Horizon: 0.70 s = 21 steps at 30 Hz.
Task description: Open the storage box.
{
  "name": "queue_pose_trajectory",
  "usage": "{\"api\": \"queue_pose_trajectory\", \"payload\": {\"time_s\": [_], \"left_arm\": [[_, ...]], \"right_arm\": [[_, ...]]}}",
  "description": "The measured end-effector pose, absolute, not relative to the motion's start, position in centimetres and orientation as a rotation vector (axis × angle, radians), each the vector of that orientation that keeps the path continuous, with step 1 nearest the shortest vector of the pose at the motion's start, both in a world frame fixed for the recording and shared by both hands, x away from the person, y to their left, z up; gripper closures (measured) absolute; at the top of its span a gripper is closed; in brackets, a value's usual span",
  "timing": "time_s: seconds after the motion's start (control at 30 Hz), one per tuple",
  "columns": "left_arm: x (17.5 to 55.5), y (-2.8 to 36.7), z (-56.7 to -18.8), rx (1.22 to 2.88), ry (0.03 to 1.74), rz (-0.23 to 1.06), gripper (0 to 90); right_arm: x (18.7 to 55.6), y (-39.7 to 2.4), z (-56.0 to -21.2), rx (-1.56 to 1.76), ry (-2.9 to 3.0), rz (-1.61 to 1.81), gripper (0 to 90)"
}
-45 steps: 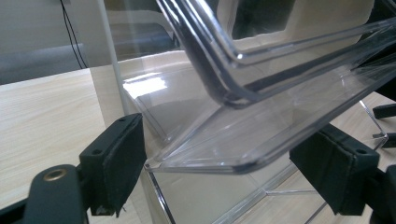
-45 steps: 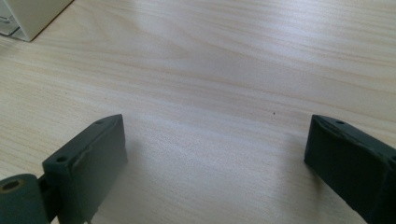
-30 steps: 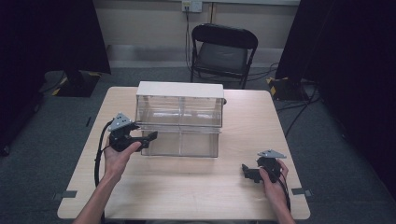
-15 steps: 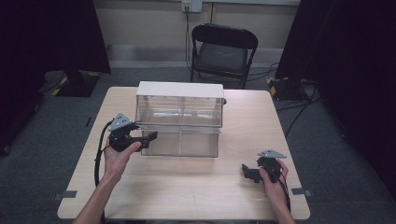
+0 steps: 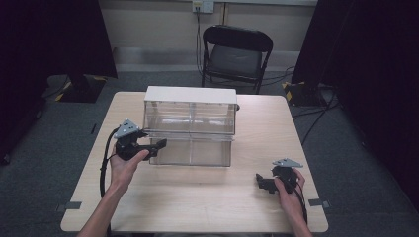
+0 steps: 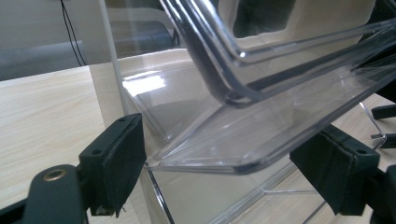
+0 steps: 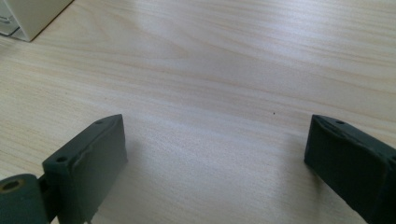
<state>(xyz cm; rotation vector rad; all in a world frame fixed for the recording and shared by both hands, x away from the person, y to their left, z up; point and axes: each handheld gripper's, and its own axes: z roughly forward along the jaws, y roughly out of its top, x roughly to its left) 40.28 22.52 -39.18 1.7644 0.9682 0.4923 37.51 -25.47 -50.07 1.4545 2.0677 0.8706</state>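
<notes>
Drawer unit — clear plastic, two tiers, pale flat top; it stood at the centre of the table, slightly toward twelve o'clock. Lower drawer projected toward six o'clock beyond the upper tier, so it was judged partly pulled out; how far it had yet to travel could not be told.

Left gripper — you held it at nine o'clock of the unit, jaws pointing toward three o'clock at the lower drawer's near left corner. In the left gripper view the clear drawer lip lay between your two black jaws, which stood wide apart with daylight either side of the plastic; nothing was clamped. Whether either pad touched the lip could not be told.

Right gripper — you rested it at roughly five o'clock of the unit, well apart from it, low over bare wood. The right gripper view showed its jaws spread, holding nothing.

Progress, as judged: approach to the drawer done, lip lined up between the jaws; closing on it and moving the drawer remained. Drawer contents — none could be made out. Folding chair stood beyond the table at twelve o'clock.
</notes>
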Motion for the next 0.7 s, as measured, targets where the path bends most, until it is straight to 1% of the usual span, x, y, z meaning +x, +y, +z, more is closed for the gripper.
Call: {"api": "queue_pose_trajectory", "payload": {"time_s": [0.7], "left_arm": [[40.26, 22.52, -39.15, 1.766, 0.971, 0.491, 18.4]], "right_arm": [[37.51, -25.45, -50.07, 1.456, 2.067, 0.872, 5.0]]}}
